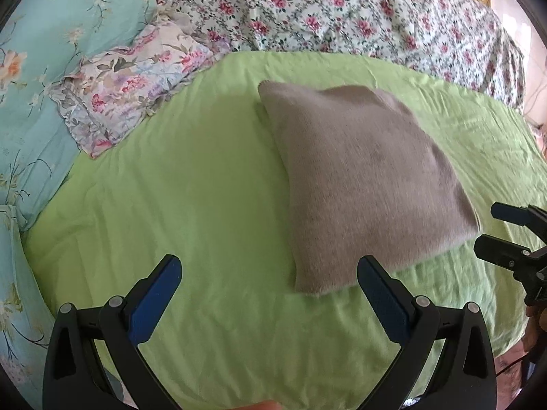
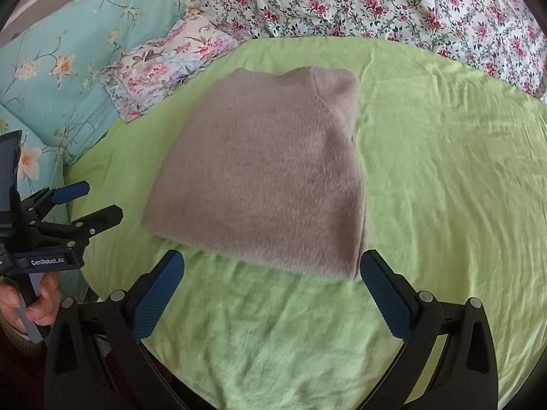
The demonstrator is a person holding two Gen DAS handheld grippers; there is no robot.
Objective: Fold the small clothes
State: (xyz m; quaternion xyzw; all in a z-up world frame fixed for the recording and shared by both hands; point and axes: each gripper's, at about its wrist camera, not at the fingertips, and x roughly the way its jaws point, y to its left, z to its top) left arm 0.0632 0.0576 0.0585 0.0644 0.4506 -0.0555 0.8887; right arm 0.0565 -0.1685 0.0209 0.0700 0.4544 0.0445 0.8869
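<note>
A beige knitted sweater (image 1: 365, 184) lies folded into a compact rectangle on the green sheet (image 1: 205, 188); it also shows in the right wrist view (image 2: 270, 177). My left gripper (image 1: 270, 266) is open and empty, just short of the sweater's near corner. My right gripper (image 2: 271, 263) is open and empty, its jaws wide in front of the sweater's near edge. The right gripper shows at the right edge of the left wrist view (image 1: 492, 229), and the left gripper at the left of the right wrist view (image 2: 99, 201).
A teal floral quilt (image 1: 44, 78) and a frilled floral pillow (image 1: 130, 82) lie at the left. A rose-patterned cover (image 1: 342, 10) runs along the back. The green sheet (image 2: 444, 188) spreads wide to the sweater's right.
</note>
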